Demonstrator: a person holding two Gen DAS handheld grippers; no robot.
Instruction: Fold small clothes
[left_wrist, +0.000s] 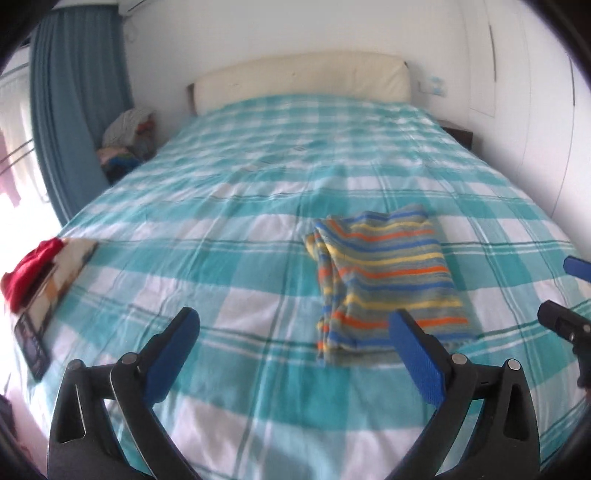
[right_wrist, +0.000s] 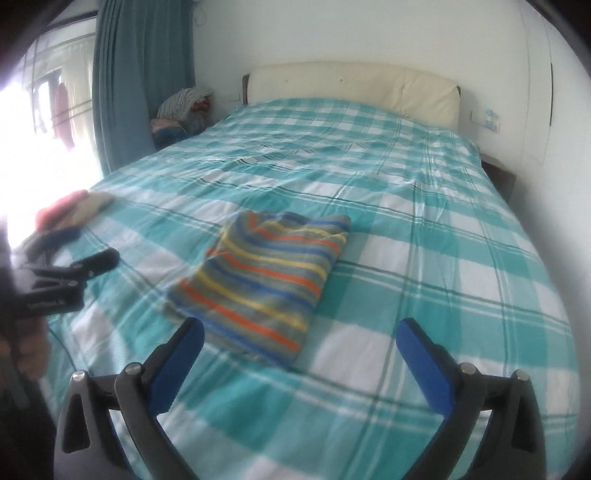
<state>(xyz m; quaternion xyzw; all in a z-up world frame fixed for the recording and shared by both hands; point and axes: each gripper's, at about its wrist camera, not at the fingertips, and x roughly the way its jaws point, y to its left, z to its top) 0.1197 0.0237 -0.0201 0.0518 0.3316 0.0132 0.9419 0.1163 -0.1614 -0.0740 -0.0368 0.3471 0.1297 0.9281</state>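
Observation:
A striped garment in grey, orange, yellow and blue lies folded into a rectangle on the teal-and-white checked bed. In the left wrist view my left gripper hangs above the bed just short of the garment's near edge, jaws wide open and empty. The right wrist view shows the same striped garment ahead and slightly left of my right gripper, which is also open with nothing between its blue pads. Each gripper appears at the edge of the other's view.
A red cloth and a flat printed item lie at the bed's left edge. A pile of clothes sits beside the cream headboard near the blue curtain. A dark bedside table stands at the right.

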